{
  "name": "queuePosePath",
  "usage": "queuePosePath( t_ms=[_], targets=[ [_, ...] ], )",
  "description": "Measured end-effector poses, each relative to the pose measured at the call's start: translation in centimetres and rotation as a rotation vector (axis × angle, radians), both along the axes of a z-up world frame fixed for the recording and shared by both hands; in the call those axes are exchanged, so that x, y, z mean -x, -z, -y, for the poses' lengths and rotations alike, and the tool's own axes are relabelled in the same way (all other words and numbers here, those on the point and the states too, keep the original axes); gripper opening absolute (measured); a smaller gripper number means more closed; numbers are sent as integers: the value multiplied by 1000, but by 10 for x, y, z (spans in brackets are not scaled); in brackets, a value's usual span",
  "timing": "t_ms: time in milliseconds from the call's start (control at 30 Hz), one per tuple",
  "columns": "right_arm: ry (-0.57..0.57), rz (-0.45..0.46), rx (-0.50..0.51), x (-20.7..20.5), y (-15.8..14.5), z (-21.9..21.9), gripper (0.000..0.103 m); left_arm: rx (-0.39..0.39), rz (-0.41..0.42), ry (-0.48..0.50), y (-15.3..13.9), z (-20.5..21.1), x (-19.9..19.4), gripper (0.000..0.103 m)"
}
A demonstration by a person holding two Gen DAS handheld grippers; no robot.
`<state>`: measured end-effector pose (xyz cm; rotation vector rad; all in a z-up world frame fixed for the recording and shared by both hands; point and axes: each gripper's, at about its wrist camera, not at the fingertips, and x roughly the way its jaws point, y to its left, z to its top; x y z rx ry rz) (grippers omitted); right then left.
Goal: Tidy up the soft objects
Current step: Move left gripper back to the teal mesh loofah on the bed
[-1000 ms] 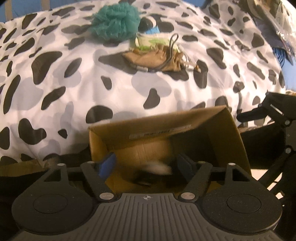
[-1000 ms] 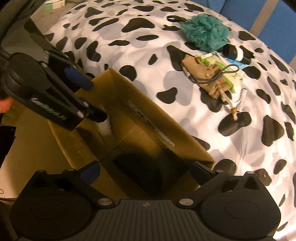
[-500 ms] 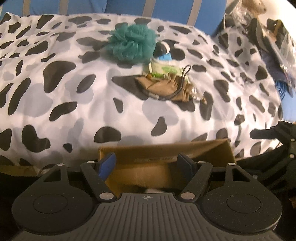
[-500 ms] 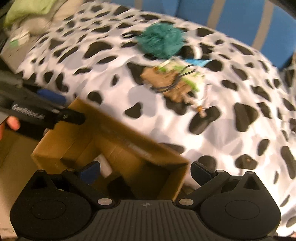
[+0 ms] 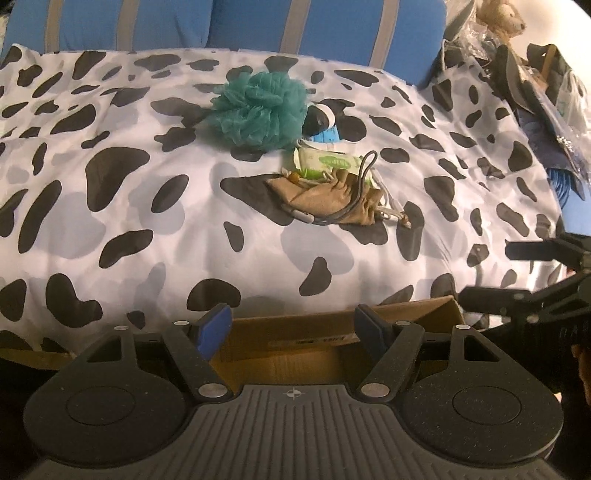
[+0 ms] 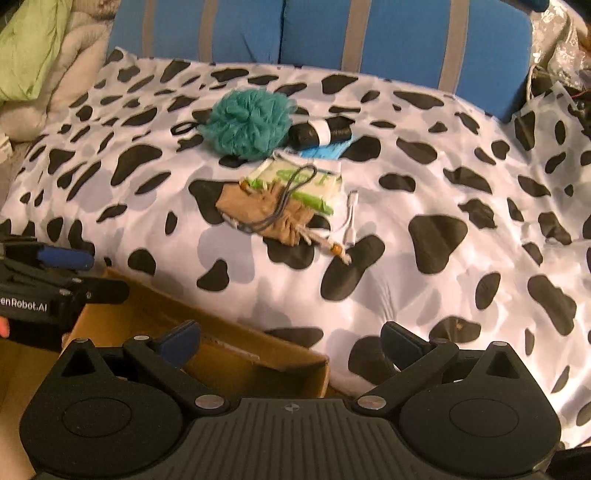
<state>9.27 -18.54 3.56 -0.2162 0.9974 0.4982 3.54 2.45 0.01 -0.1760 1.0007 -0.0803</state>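
Your left gripper (image 5: 291, 326) stands wide with nothing between its fingers, hanging over the near wall of the cardboard box (image 5: 295, 338). Your right gripper (image 6: 291, 341) is wide too and holds nothing; its left finger sits above the box's far corner, its right finger above the bedcover (image 6: 461, 206).

Take the box as your landmark. It sits at the near edge of the cow-print bedcover, open side up. From the left wrist view only its back wall and a strip of its inside show, so you cannot tell what lies in it.

Beyond the box, well apart from it, the soft things lie in one cluster on the cover. Nearest the box is the tan drawstring pouch (image 5: 328, 201), with a dark cord looped across it and beaded strings trailing off its right end. Just behind the pouch, touching it, is a green and white pack (image 5: 325, 162), likely tissues, though the print is too blurred to read. Farther from the box is the teal bath puff (image 5: 258, 109), and just to its right a black roll with a white band (image 6: 321, 133) rests on something flat and blue (image 6: 325, 151). A small white cable (image 6: 351, 221) lies just right of the pouch.

Behind the cluster stands a blue cushion with grey stripes (image 6: 369, 33).
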Motion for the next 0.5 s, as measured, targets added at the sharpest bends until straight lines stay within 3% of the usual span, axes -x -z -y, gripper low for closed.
queuePosePath(
  t_ms=[233, 500],
  targets=[
    [-9, 44, -17, -17, -6, -4, 103, 6, 27, -19, -5, -4, -9, 73],
    [-32, 102, -16, -50, -7, 5, 103, -47, 79, 18, -6, -9, -39, 73]
  ],
)
